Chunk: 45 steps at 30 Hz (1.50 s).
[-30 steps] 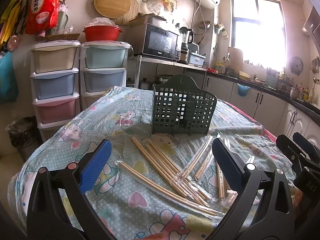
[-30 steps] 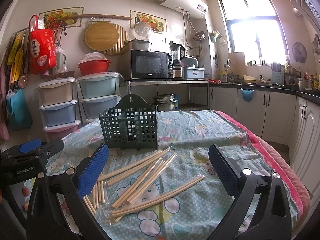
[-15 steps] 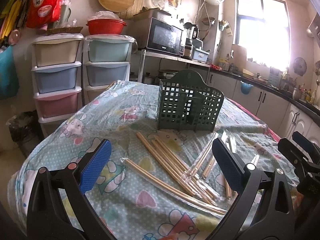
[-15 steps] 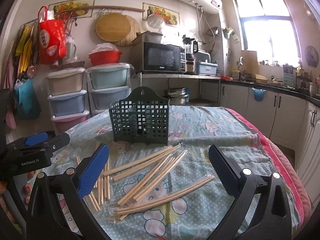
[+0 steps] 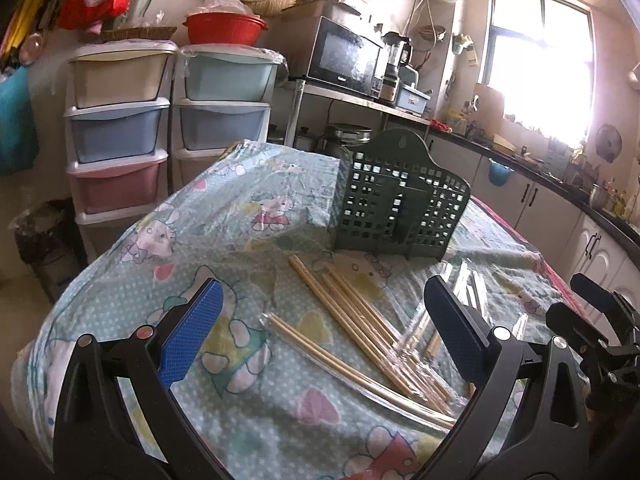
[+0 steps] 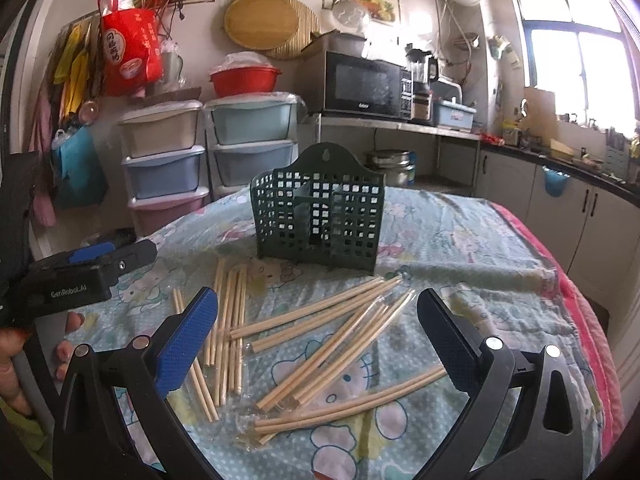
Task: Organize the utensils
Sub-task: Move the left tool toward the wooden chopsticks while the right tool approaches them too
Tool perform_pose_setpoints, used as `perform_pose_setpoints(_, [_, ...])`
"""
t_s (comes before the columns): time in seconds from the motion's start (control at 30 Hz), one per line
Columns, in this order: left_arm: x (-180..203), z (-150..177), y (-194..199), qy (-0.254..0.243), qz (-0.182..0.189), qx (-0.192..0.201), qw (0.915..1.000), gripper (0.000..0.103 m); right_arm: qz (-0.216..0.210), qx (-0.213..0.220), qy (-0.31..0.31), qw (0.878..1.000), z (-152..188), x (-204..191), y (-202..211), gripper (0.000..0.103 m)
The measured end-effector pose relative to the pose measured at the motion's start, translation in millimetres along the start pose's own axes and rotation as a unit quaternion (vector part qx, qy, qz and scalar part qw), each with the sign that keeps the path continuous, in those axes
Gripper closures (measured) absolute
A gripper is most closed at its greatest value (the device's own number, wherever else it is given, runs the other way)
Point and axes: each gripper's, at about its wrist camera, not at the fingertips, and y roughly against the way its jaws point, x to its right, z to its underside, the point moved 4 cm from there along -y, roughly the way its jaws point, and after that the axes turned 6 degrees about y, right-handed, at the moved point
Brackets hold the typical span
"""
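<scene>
1. I'm looking over a table [image 5: 120,280] covered by a pale blue cartoon-print cloth [image 6: 460,240], with a clear plastic sheet over it; a pink edge runs down its right side.
2. Behind the table's far-left corner I see two stacks of pastel drawers [image 6: 168,160], a red basin [image 6: 244,78] on top of one, and a microwave [image 6: 364,84] on a shelf to their right.
3. The dark green holder [image 6: 320,216], a gridded basket with a divider inside, stands upright toward the table's far edge, roughly mid-width. I can't see anything in it.
4. My left gripper [image 5: 320,332] hangs above the near edge, blue pads spread wide, nothing between them.
5. My right gripper [image 6: 316,336] hangs above the near edge too, fingers equally far apart and empty. It shows at the right rim of the left view, and the left one at the left rim of the right view.
6. The chopsticks [image 6: 320,340] lie loose on the cloth between the holder and the near edge, fanned at crossing angles, several pairs in clear wrappers [image 5: 424,320].
7. One bunch [image 6: 230,320] lies nearly parallel toward the left side; one wrapped pair [image 6: 352,404] lies nearest the near edge.
8. A few fingertips [image 6: 66,354] of the person's hand show under the left gripper's body.
</scene>
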Motion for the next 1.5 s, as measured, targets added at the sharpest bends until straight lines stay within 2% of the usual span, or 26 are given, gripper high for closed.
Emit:
perform_pose_setpoints(0.17, [-3.6,-11.4,-9.3,0.002,-0.005,-0.007,1.0000,0.010,-0.019,-0.019,-0.009,1.000,-4.1,3.2,-11.5,0.006])
perform_pose_setpoints(0.27, [-4.5,-17.9,-16.1,0.016,0.026,-0.019,0.9993,0.010,-0.025,-0.026,-0.010,0.999,-8.8,6.8,-17.7,0.006])
perform_pose_setpoints(0.37, [-1.0,-22.6,-27.0,0.005,0.014,-0.033,0.9993,0.010,-0.034,-0.037,-0.016,0.999,-13.2,14.0,-25.3,0.006])
perform_pose_setpoints(0.57, [5.4,-29.1,-47.9,-0.001,0.022,-0.060,0.9980,0.010,-0.043,-0.068,-0.044,0.996,-16.9,35.8,-46.4,0.006])
perform_pose_setpoints(0.7, [8.7,-31.5,-64.3,-0.004,0.028,-0.086,0.9959,0.011,-0.047,-0.089,-0.065,0.993,-18.8,53.8,-64.1,0.012])
perform_pose_setpoints(0.77, [6.1,-30.5,-75.3,0.009,0.039,-0.113,0.9927,0.011,-0.050,-0.104,-0.077,0.990,-18.5,63.2,-74.6,0.015])
perform_pose_setpoints(0.83, [3.5,-27.7,-84.4,0.015,0.041,-0.132,0.9903,0.016,-0.052,-0.116,-0.085,0.988,-18.0,70.6,-83.4,0.019])
perform_pose_setpoints(0.9, [0.0,-25.5,-92.5,0.021,0.041,-0.149,0.9878,0.027,-0.052,-0.132,-0.095,0.985,-16.5,81.1,-95.7,0.024])
perform_pose_setpoints(1.0, [-6.8,-19.5,-104.0,0.039,0.044,-0.176,0.9826,0.037,-0.053,-0.150,-0.104,0.982,-13.9,91.9,-111.0,0.030])
perform_pose_setpoints(1.1, [-11.4,-15.0,-112.4,0.049,0.047,-0.197,0.9780,0.038,-0.061,-0.166,-0.110,0.978,-9.8,99.2,-125.1,0.038])
perform_pose_setpoints(1.23, [-16.3,-10.1,-126.7,0.073,0.056,-0.229,0.9691,0.049,-0.071,-0.181,-0.102,0.976,-7.5,99.9,-137.1,0.050])
perform_pose_setpoints(1.37, [-24.3,-6.6,-141.6,0.098,0.052,-0.253,0.9611,0.055,-0.078,-0.184,-0.083,0.976,-10.1,95.5,-144.7,0.055])
perform_pose_setpoints(1.5, [-30.8,-8.8,-154.1,0.119,0.052,-0.264,0.9556,0.055,-0.092,-0.192,-0.081,0.974,-11.5,97.3,-152.9,0.057])
